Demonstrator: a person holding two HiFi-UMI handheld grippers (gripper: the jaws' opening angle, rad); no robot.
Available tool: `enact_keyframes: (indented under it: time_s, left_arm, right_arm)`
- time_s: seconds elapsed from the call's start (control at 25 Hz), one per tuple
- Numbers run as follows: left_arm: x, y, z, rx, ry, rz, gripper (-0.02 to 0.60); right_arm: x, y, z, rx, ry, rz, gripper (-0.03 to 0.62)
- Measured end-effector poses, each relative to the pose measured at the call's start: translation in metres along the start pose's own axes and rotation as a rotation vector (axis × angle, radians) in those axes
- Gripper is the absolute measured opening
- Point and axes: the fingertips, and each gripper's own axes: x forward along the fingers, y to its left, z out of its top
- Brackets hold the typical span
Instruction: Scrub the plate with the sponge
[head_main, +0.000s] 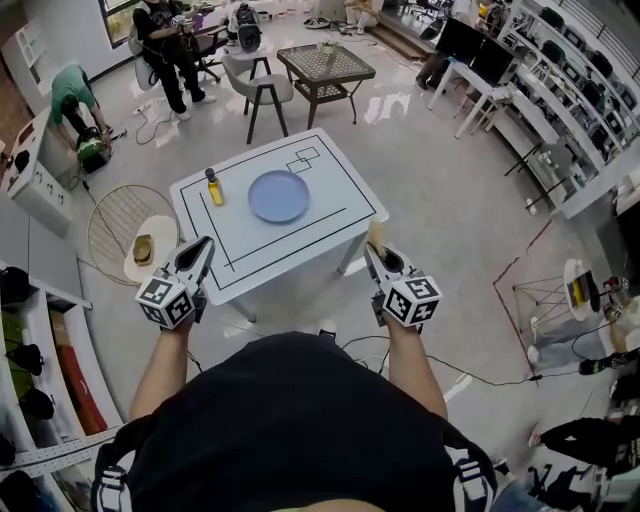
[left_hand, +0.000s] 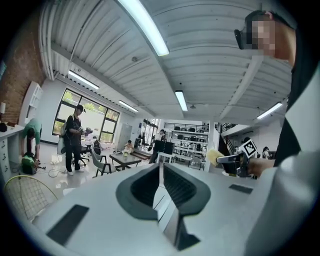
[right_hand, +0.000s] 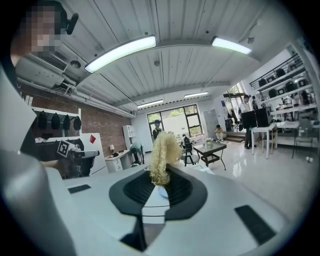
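Your left gripper (left_hand: 161, 169) is closed to a sliver on nothing and held up off the white table (head_main: 335, 190), so nothing steadies the plate; the small yellow bottle (head_main: 214, 187) stands upright just left of that plate, and a wide stroke could tip it. The plate (head_main: 279, 196) is round, smooth, blue, flat mid-table, well apart from both grippers, and will likely skid on the slick top once you scrub. Your right gripper (right_hand: 161, 175) pinches only the base of the pale yellow, shaggy, soft sponge (right_hand: 163, 147), so hard pressing may fold it or pull it free.
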Motion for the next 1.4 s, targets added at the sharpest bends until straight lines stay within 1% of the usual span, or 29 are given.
enact_keyframes:
  time_s: [0.2, 0.64, 1.0, 1.4]
  left_arm:
    - [0.036, 0.007, -0.004, -0.014, 0.023, 0.023, 0.029]
    - [0.115, 0.012, -0.01, -0.026, 0.048, 0.068, 0.026]
    - [0.157, 0.012, -0.01, -0.026, 0.055, 0.135, 0.026]
    - [0.189, 0.004, -0.017, -0.046, 0.061, 0.206, 0.022]
  right_arm:
    - [0.026, -0.033, 0.001, 0.013, 0.035, 0.026, 0.044]
    - [0.082, -0.104, 0.014, 0.007, 0.094, 0.096, 0.044]
    - [0.119, -0.149, 0.02, 0.006, 0.12, 0.167, 0.044]
    - [0.149, -0.182, 0.019, -0.005, 0.162, 0.259, 0.044]
